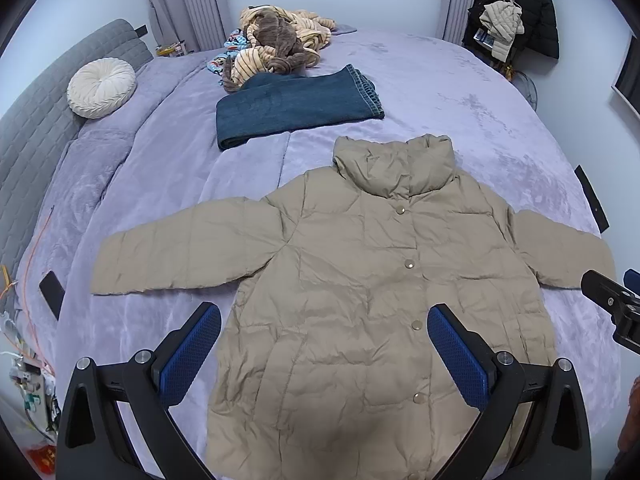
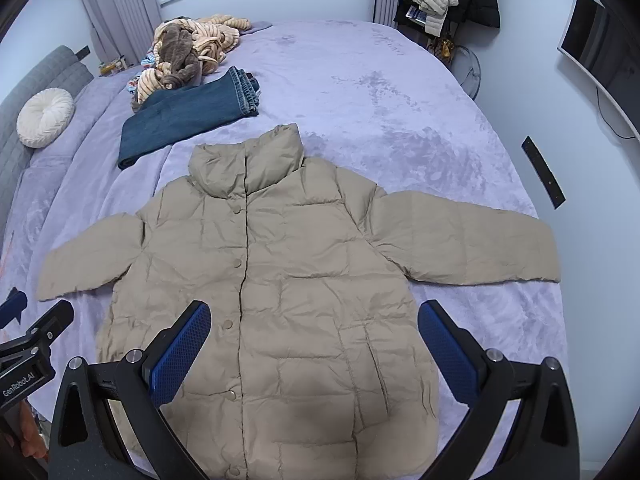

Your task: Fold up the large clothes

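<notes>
A beige puffer jacket (image 1: 360, 280) lies flat, front up and buttoned, on the lilac bed (image 1: 460, 92), both sleeves spread out sideways and collar pointing away. It also shows in the right wrist view (image 2: 288, 280). My left gripper (image 1: 324, 320) is open and empty, held above the jacket's lower left part. My right gripper (image 2: 314, 320) is open and empty above the lower right part. The right gripper's side shows at the edge of the left wrist view (image 1: 612, 300); the left gripper's side shows in the right wrist view (image 2: 32, 336).
Folded blue jeans (image 1: 296, 108) lie beyond the jacket, with a heap of striped and brown clothes (image 1: 280, 44) behind. A round white cushion (image 1: 102, 88) sits by the grey headboard (image 1: 48, 120). Coats hang at the far right (image 1: 516, 12). A black remote (image 2: 544, 172) lies near the bed's right edge.
</notes>
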Demonstrator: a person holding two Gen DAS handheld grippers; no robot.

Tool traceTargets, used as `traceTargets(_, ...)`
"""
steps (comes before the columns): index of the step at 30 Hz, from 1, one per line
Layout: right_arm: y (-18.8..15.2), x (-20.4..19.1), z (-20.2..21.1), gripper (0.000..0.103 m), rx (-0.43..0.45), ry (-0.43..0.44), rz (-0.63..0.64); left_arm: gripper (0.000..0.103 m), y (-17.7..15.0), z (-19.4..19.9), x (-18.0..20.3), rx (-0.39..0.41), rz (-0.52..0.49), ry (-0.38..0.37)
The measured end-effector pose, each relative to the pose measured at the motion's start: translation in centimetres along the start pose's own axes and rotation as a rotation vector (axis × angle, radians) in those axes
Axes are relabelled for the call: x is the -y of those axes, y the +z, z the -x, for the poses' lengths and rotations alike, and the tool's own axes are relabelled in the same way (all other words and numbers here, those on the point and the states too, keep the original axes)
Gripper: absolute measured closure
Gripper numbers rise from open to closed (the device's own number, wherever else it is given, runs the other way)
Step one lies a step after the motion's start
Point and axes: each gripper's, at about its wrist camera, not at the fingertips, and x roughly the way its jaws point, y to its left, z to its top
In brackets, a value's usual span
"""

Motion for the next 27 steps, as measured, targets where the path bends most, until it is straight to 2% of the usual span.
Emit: traceTargets(27,0.15,-0.13,-0.01,0.0,0.001,-0.007,-0.003,0.0,0.37,-0.15,-0.44,-0.008,0.011,0.006)
